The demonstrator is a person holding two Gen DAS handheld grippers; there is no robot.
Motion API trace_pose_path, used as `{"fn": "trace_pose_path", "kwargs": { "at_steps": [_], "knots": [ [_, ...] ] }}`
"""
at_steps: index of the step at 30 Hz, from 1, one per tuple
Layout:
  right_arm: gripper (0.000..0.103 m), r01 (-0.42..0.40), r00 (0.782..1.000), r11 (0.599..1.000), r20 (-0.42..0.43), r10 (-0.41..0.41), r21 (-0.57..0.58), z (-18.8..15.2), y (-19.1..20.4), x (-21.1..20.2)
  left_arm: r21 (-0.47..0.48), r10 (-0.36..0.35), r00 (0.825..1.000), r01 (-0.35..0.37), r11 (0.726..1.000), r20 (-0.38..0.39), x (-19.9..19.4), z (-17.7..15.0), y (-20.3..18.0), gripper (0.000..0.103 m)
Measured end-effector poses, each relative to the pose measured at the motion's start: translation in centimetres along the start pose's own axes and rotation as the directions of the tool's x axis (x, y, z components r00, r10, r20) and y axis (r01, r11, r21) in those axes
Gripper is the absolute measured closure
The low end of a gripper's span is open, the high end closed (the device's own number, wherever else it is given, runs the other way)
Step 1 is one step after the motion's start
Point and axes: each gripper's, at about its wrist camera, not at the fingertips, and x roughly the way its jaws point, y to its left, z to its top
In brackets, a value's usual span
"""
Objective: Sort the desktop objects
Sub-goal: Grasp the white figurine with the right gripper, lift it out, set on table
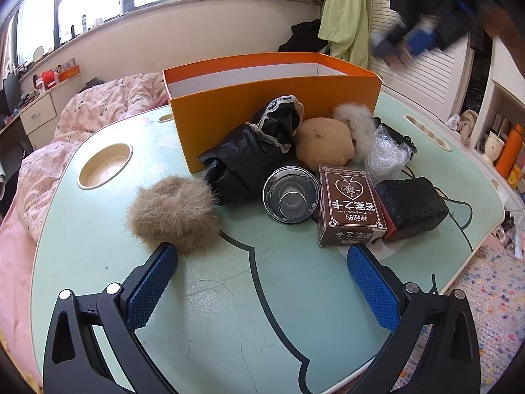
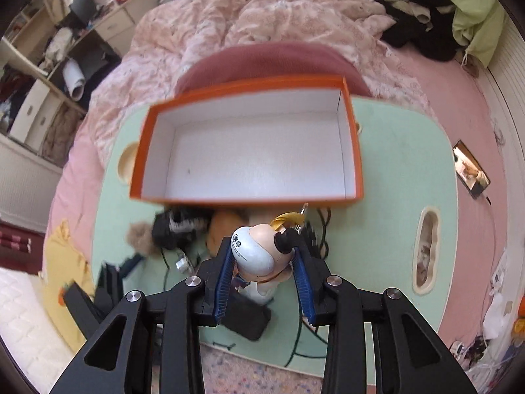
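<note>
An orange box (image 1: 279,98) with a white inside stands at the back of the mint-green table (image 1: 229,295); in the right wrist view the box (image 2: 249,151) is empty. In front of it lie a brown fur ball (image 1: 174,213), a black lace-trimmed cloth (image 1: 252,144), a metal cup (image 1: 290,194), a brown card box (image 1: 349,205), a tan pad (image 1: 325,146), a white fur piece (image 1: 356,124) and a black pouch (image 1: 411,207). My left gripper (image 1: 262,256) is open and empty, low over the table before them. My right gripper (image 2: 264,246) is shut on a small white and beige doll figure (image 2: 259,252), held high above the pile, near the box's front wall.
A pink quilted bed (image 2: 262,16) lies behind the table. The table has a round cup recess (image 1: 105,165) at the left and an oval slot (image 2: 426,249) at the right. A phone (image 2: 471,172) lies on the bed. Cables (image 2: 298,328) run over the table's near edge.
</note>
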Motion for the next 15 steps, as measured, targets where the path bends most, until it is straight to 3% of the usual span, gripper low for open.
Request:
{"fn": "trace_pose_path", "kwargs": {
  "at_steps": [3,5,9,11,12,15],
  "knots": [
    [0.069,-0.034,0.997,0.999,-0.07,0.032,-0.021,-2.3,0.2,3.4,0.0,0.0,1.0,0.0,1.0,0.0,0.0,0.0,0.0,0.0],
    [0.069,-0.025,0.998,1.0,-0.06,0.024,-0.017,-3.2,0.1,4.6,0.0,0.001,1.0,-0.001,1.0,-0.001,0.0,0.0,0.0,0.0],
    [0.068,-0.014,1.0,1.0,0.01,0.014,0.011,-3.0,-0.7,6.0,0.0,0.001,1.0,-0.001,1.0,-0.002,0.0,0.0,0.1,0.0],
    [0.062,-0.028,0.999,0.999,0.044,0.027,0.017,-3.1,-1.0,6.5,0.001,0.002,1.0,-0.002,1.0,-0.002,0.0,0.0,0.0,0.0],
    [0.056,-0.03,0.997,0.999,0.073,0.03,0.011,-3.3,-0.9,6.5,0.001,0.002,1.0,-0.002,1.0,-0.002,0.0,0.0,0.0,0.0],
    [0.051,-0.004,0.98,1.0,0.197,0.008,-0.023,-4.6,-0.5,5.4,0.001,0.001,1.0,-0.001,1.0,-0.002,0.0,0.0,0.0,0.0]
  ]
}}
